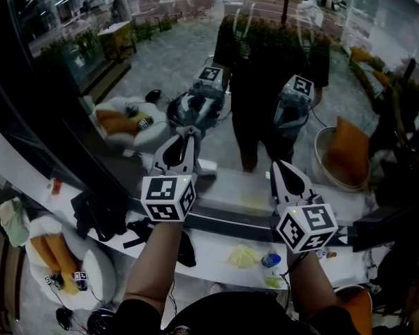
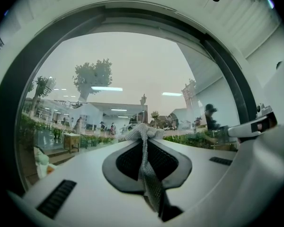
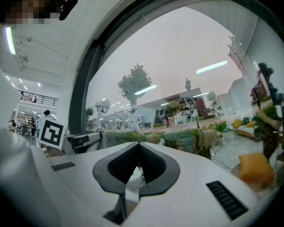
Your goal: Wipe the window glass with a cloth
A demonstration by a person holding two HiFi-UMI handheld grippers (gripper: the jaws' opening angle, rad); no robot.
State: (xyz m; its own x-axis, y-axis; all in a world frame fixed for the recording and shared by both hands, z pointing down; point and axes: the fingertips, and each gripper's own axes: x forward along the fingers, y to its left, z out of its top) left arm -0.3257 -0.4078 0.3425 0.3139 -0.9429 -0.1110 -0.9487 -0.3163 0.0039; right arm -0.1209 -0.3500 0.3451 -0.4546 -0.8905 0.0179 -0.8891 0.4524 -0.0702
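The window glass (image 1: 160,54) fills the upper head view and mirrors both grippers. My left gripper (image 1: 187,132) is shut on a grey mesh cloth (image 2: 149,174), and a bunch of the cloth sticks out past the tips toward the glass (image 2: 132,65). In the head view its tip nearly meets its own reflection. My right gripper (image 1: 278,167) sits lower, a little back from the glass. In the right gripper view the right gripper (image 3: 138,145) has its tips together, with a white crumpled scrap (image 3: 134,179) caught between the jaws.
A white sill (image 1: 230,190) runs under the glass. On the white ledge below lie a yellow cloth (image 1: 243,255), a blue cap (image 1: 271,259) and black items (image 1: 98,211) at the left. A dark window frame (image 1: 28,110) slants down the left.
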